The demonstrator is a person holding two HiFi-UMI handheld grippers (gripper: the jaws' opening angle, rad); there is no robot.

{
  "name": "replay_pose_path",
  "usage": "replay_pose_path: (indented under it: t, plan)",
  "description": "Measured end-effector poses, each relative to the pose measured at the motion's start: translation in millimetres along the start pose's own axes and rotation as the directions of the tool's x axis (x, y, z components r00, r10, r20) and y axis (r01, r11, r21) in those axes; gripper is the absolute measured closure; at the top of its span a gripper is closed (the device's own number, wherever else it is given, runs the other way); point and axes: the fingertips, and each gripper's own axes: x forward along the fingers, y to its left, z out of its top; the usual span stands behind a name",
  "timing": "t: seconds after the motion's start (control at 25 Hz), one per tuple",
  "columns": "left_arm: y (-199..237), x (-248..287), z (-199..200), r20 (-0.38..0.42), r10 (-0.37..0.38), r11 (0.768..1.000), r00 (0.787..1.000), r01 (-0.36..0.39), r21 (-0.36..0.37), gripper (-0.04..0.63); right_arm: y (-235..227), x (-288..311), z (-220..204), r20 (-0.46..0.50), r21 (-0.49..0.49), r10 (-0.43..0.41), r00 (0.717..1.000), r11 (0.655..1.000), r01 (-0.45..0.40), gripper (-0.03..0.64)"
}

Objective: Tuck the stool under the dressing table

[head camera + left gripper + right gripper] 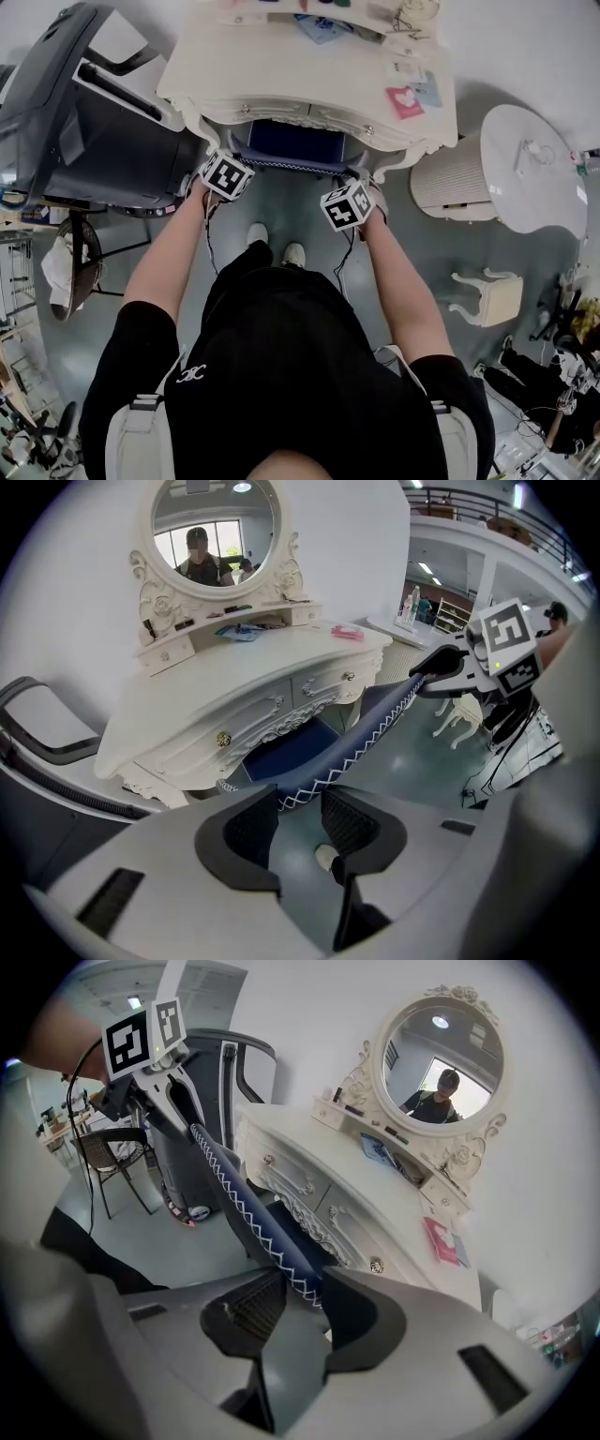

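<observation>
The stool's blue padded seat (292,142), trimmed with a white zigzag, sits partly under the white dressing table (281,80). My left gripper (232,161) is shut on the seat's left corner, and my right gripper (356,184) is shut on its right corner. In the left gripper view the seat edge (375,728) runs from between my left gripper's (298,803) pads to the right gripper (441,667). In the right gripper view the seat edge (239,1199) lies pinched in the right gripper (302,1293), with the left gripper (183,1115) at its far end. The stool's legs are hidden.
A dark grey treadmill (84,122) stands close on the table's left. A white ribbed unit (455,178), a round white table (534,169) and a small white stool (487,295) stand on the right. The person's feet (277,248) are just behind the stool. An oval mirror (214,532) tops the table.
</observation>
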Motion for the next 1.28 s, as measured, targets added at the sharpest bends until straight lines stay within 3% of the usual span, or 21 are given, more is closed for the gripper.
replay_pose_path:
  t: [0.68, 1.28]
  plan:
    - [9, 10, 19, 0.033, -0.097, 0.994, 0.995, 0.095, 0.047, 0.446, -23, 11, 11, -0.043, 0.046, -0.063, 0.997, 0.997, 0.065, 0.491]
    - [2, 15, 6, 0.033, -0.109, 0.994, 0.994, 0.108, 0.032, 0.440, -10, 11, 1, -0.060, 0.052, -0.050, 0.997, 0.997, 0.054, 0.491]
